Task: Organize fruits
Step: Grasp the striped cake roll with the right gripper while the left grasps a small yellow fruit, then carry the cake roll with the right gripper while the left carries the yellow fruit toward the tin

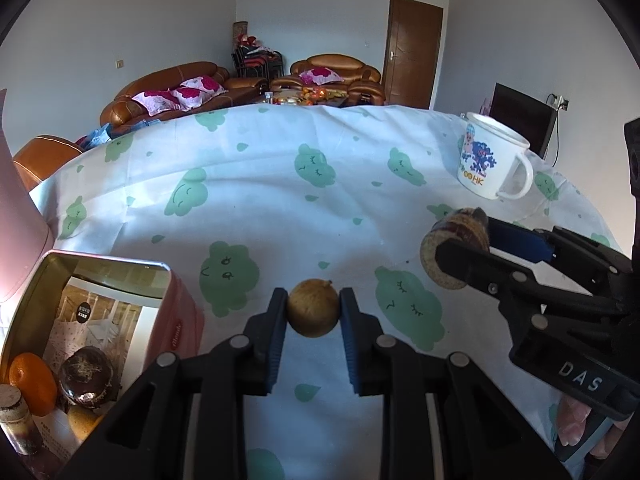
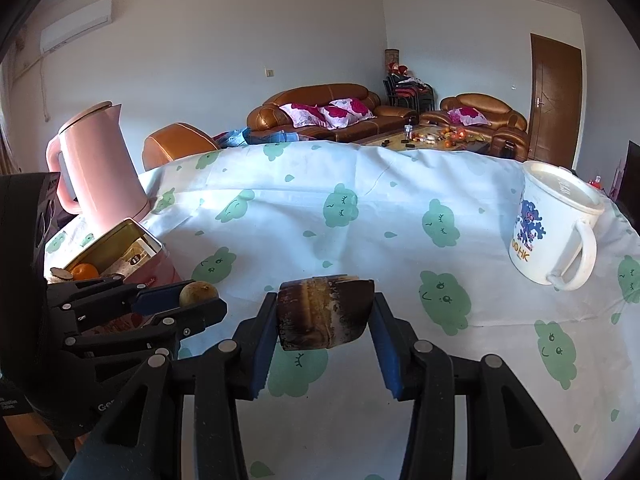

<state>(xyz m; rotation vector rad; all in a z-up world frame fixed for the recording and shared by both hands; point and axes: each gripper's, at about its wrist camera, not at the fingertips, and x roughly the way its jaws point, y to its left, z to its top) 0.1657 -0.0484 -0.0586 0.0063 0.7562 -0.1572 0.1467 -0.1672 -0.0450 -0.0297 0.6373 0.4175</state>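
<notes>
My left gripper (image 1: 313,309) is shut on a small round tan fruit (image 1: 313,307), held just over the cloth-covered table (image 1: 280,184); the same fruit (image 2: 198,293) shows in the right wrist view. My right gripper (image 2: 325,314) is shut on a short brown cane piece (image 2: 325,312), which lies crosswise between the blue pads; that piece (image 1: 456,252) sits at the right in the left wrist view. An open pink tin (image 1: 182,316) at the lower left holds an orange (image 1: 32,384), a dark round fruit (image 1: 86,378) and another cane piece (image 1: 18,420).
A white printed mug (image 2: 554,228) stands at the table's right. A pink kettle (image 2: 98,164) stands behind the tin (image 2: 160,268) at the left. Brown sofas and a low table fill the room beyond the far edge.
</notes>
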